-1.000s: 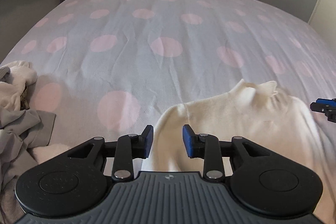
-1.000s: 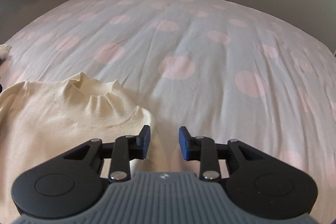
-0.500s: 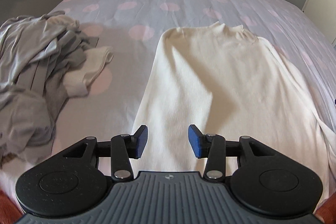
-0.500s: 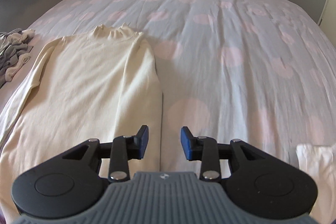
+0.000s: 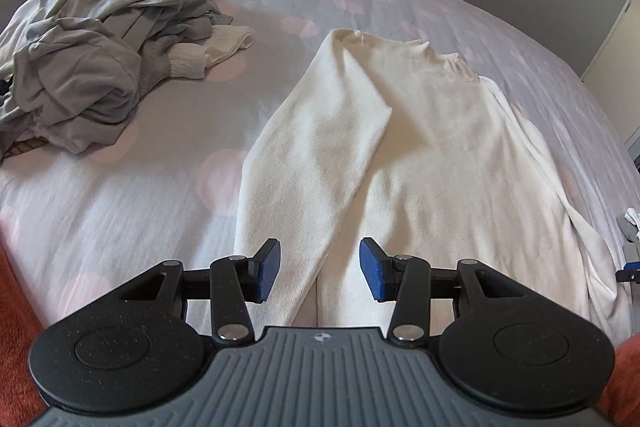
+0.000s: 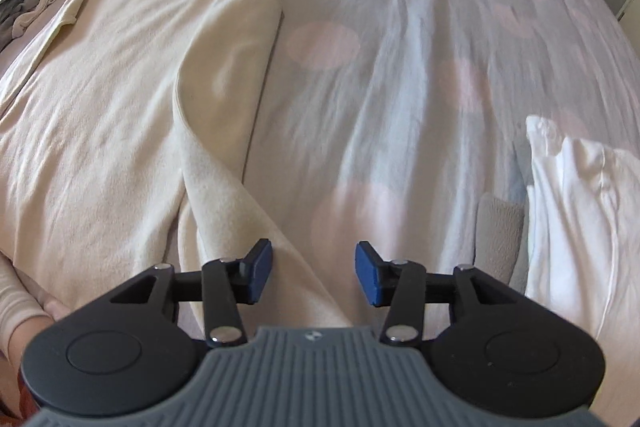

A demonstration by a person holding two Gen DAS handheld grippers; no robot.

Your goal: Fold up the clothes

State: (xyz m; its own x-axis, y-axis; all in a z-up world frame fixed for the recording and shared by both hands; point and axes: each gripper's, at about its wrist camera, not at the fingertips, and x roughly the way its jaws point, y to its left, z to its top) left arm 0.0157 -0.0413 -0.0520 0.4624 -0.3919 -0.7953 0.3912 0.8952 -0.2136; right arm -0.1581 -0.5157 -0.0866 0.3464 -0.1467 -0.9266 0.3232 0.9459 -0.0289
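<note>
Your left tool (image 5: 319, 275) is spread apart, empty, above the cream sweater's (image 5: 420, 147) near sleeve. Your right tool (image 6: 314, 273) also gapes, gripping nothing. Sweater lies flat on the spotted bed (image 6: 400, 67); grey clothes pile (image 5: 92, 59) to its left.

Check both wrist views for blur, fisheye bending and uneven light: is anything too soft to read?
Left wrist view: cream knit sweater sharp, light even; the spotted bedsheet smears near the lower left, and the far bed edge bows from the fisheye lens. Right wrist view: sheet's pink dots are soft with motion blur, white folded cloth is nearly blown out, sweater weave near the open right gripper stays readable.
</note>
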